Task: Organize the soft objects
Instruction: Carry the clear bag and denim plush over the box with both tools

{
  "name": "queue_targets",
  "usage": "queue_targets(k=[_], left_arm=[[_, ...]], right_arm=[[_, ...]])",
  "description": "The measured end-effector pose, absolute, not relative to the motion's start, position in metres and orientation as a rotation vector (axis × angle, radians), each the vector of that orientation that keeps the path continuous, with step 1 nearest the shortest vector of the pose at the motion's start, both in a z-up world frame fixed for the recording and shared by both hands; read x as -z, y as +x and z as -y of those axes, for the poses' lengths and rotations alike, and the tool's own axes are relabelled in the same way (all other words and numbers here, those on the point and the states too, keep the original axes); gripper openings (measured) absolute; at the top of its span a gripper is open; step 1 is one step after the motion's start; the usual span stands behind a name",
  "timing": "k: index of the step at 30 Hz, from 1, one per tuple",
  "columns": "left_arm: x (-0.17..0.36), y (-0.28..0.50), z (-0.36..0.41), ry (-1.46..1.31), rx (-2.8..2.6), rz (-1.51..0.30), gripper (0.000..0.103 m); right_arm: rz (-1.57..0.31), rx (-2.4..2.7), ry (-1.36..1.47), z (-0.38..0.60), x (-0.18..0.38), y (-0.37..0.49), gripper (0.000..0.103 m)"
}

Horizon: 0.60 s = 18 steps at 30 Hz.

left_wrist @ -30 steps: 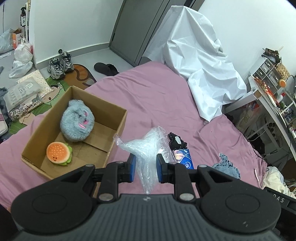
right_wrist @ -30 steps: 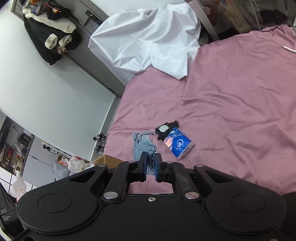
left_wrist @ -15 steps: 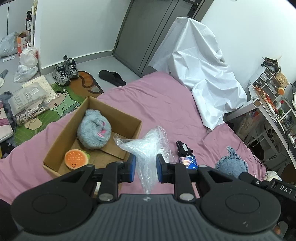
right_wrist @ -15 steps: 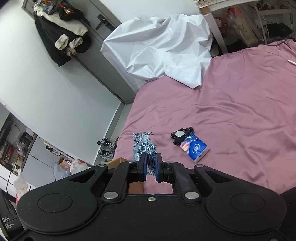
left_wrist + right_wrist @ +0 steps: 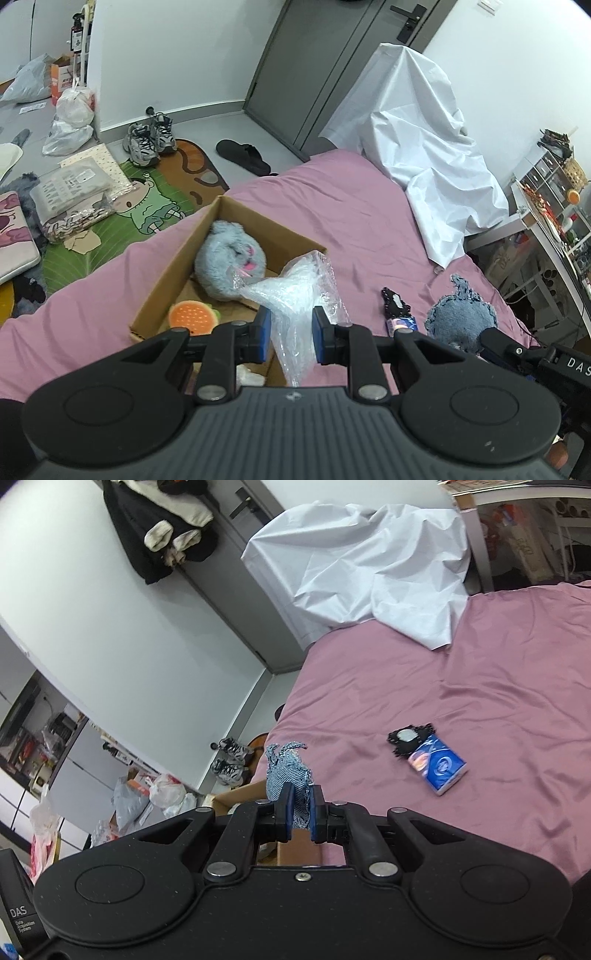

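Holding a crumpled clear plastic bag [image 5: 295, 295] pinched in my left gripper [image 5: 290, 334] over the near edge of the cardboard box [image 5: 177, 266], I risk it slipping out onto the pink bedspread [image 5: 369, 221], since slick film gives little purchase. My right gripper [image 5: 300, 810] is clamped on a frayed denim scrap [image 5: 288, 771]. Only the left view shows the grey plush [image 5: 229, 262] and burger toy [image 5: 192, 315] inside; only the right shows the blue packet [image 5: 437, 768] clearly.
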<state>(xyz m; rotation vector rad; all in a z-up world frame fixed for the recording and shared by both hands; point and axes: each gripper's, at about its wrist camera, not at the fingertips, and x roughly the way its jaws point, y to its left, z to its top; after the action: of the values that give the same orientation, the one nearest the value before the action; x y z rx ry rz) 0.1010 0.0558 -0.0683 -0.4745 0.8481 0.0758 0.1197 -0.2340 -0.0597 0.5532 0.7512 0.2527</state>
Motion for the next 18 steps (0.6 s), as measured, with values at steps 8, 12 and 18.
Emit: queue_targets(k=[8,12,18], left_arm=[[0.077,0.102,-0.082,-0.503,-0.109,-0.867,0.022],[0.084,0.103,-0.093,-0.512,-0.125,-0.882,0.022],[0.097,0.106,-0.104,-0.525,-0.139,-0.924,0.022]], right_arm=[[-0.77,-0.29,0.536,0.206,0.062,0.126,0.008],[-0.783,-0.31,0.53,0.193,0.064,0.129,0.008],[-0.821,-0.341,0.509,0.171,0.072,0.136,0.008]])
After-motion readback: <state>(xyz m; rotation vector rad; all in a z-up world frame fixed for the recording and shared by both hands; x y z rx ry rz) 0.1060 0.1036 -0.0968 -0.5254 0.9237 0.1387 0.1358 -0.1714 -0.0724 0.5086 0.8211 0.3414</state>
